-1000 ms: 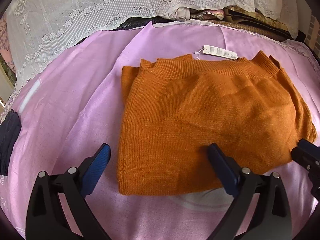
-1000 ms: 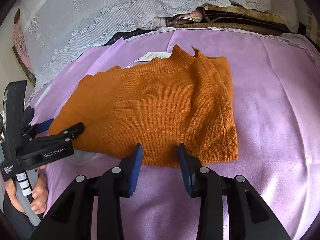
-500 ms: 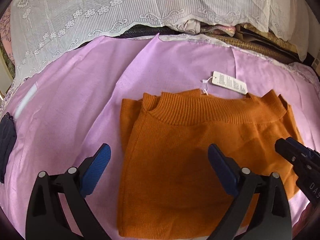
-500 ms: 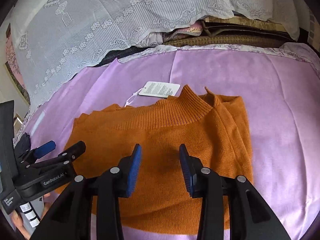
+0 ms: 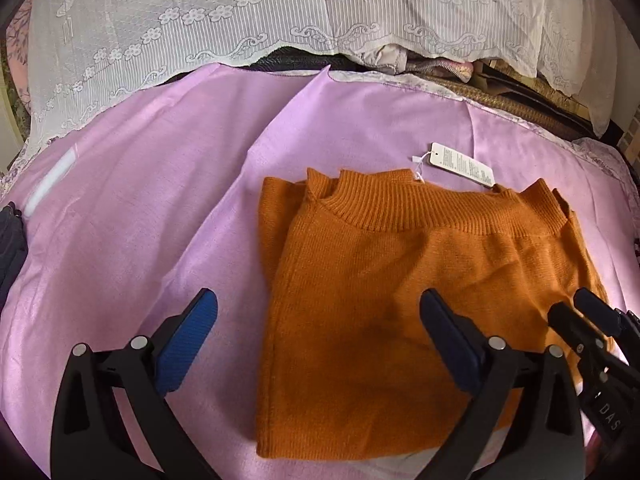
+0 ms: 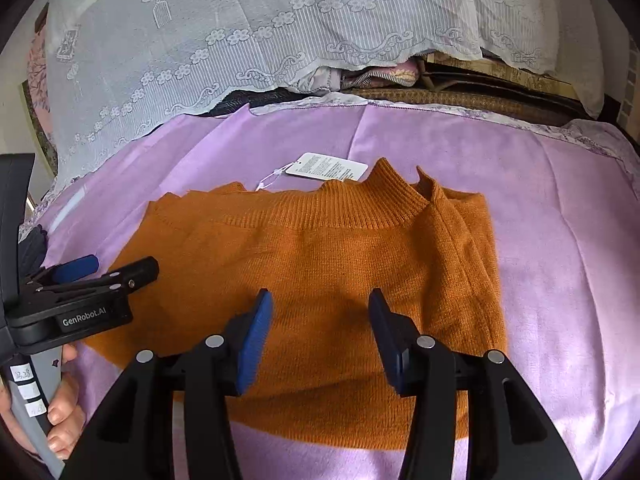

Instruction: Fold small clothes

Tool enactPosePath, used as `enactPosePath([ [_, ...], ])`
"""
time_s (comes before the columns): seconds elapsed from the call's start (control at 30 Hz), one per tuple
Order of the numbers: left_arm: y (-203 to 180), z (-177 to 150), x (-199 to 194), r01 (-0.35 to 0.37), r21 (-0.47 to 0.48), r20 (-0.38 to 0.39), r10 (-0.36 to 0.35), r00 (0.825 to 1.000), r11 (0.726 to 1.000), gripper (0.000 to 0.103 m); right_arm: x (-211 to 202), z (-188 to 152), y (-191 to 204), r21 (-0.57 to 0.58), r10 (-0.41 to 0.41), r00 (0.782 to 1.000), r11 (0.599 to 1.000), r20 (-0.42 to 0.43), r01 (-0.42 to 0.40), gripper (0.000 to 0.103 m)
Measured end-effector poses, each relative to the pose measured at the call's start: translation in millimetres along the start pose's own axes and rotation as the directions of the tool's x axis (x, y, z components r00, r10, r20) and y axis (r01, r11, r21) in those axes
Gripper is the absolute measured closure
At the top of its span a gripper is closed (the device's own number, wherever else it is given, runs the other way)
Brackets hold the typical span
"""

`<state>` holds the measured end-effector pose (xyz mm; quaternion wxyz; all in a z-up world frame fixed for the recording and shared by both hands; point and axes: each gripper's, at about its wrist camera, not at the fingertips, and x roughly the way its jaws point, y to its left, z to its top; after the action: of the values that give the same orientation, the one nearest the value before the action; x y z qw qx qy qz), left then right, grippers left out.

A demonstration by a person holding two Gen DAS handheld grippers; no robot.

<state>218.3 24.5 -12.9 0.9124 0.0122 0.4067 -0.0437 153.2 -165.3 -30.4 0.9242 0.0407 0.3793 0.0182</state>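
An orange knit sweater [image 5: 400, 280] lies folded flat on the purple sheet [image 5: 160, 200], ribbed collar at the far edge, with a white paper tag [image 5: 462, 164] beside the collar. It also shows in the right wrist view [image 6: 320, 272], with its tag [image 6: 326, 166]. My left gripper [image 5: 320, 340] is open wide and empty, hovering over the sweater's near left edge. My right gripper [image 6: 320, 336] is open and empty above the sweater's near middle. The left gripper also shows at the left of the right wrist view [image 6: 104, 272].
White lace cloth [image 5: 280, 20] covers piled items along the far edge. A dark garment [image 5: 10, 240] lies at the sheet's left edge. Bare purple sheet [image 6: 568, 260] lies right of the sweater. A hand [image 6: 60, 412] holds the left gripper's handle.
Both grippers have moved forward over the sweater, from its near hem toward its middle. The right gripper's jaws have opened wider. The sweater has not moved.
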Motion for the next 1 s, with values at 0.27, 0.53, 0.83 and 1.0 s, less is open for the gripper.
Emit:
enactPosePath([
  [0.27,-29.9,-23.3,19.3,-0.059,0.136,-0.067,0.069,0.995,0.989,0.004,10.5,-22.4,0.4,-0.024,-0.002,0.998,1.0,-0.069,0.0,0.03],
  [0.53,-16.2,-10.0,0.8,-0.037,0.078,-0.008,0.038,0.999,0.996,0.004,-19.7,-3.8,-17.9,0.061,0.002,0.998,0.998,0.067,-0.006,0.029],
  [0.83,-7.2,4.4,39.1,-0.032,0.022,-0.079,0.033,0.996,0.999,0.004,32.6,2.1,-33.9,0.071,-0.044,0.997,0.996,-0.06,0.048,0.02],
  [1.0,1.0,0.0,18.0,-0.009,0.0,-0.063,0.009,0.998,1.0,0.004,-2.4,7.6,-36.5,0.076,0.009,0.999,0.997,0.033,-0.011,0.016],
])
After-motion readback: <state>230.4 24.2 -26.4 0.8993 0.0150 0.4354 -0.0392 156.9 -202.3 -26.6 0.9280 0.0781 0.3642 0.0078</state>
